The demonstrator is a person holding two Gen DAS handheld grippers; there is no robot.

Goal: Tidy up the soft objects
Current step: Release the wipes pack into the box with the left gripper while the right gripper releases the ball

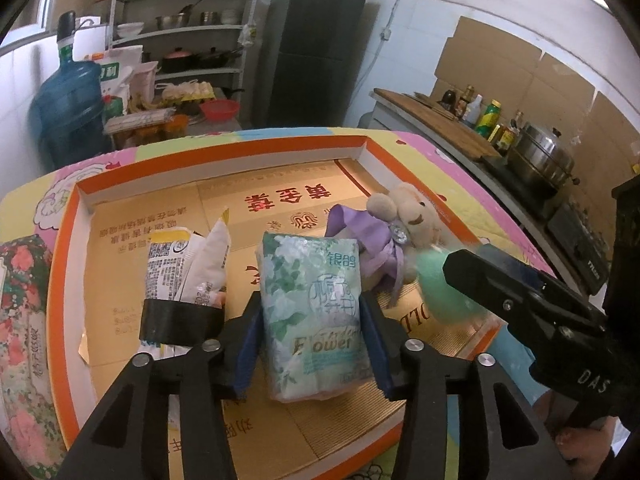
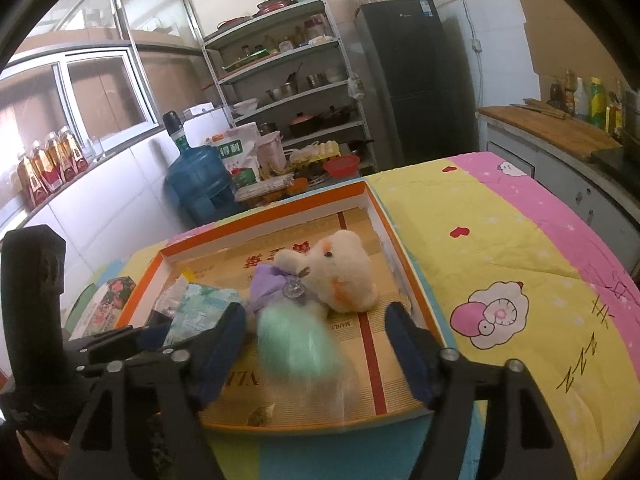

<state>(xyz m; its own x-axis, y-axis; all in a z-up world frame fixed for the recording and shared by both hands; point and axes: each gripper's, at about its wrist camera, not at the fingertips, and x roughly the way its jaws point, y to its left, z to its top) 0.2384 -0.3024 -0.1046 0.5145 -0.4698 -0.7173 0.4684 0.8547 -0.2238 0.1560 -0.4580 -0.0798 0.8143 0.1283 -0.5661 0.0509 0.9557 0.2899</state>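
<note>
Currently left gripper (image 1: 308,340) straddles the tissue pack (image 1: 316,316) unclamped, right gripper (image 2: 316,344) gapes around the blurred green puff (image 2: 298,344); either may topple against the plush bear (image 2: 340,276) inside the tray (image 2: 416,280).

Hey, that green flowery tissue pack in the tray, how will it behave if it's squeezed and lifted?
The tissue pack probably squashes: its sides already bulge. Its glossy plastic wrap may slip on the fingers. Likely light for its bulk, being tissue.
</note>
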